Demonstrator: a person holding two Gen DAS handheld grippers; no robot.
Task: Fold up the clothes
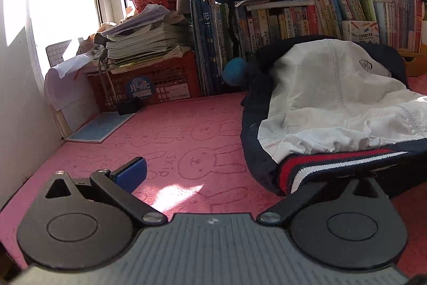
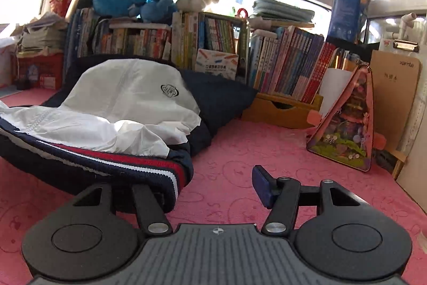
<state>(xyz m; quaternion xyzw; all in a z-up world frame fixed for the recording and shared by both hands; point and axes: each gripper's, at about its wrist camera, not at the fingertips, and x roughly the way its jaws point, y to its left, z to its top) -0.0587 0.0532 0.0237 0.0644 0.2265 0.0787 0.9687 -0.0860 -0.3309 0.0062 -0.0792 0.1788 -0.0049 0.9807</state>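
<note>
Jacket [image 1: 328, 98] sits on the pink table [image 1: 165, 140], both claws, left [image 1: 240, 175] and right [image 2: 213, 186], gaping at the striped hem [image 2: 120, 162] corners, so I'd pinch both evenly before folding.

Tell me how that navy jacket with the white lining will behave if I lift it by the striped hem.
The jacket will probably drape and sag: its white lining already lies crumpled. The ribbed striped hem looks thicker, so it should give a firmer hold.
</note>
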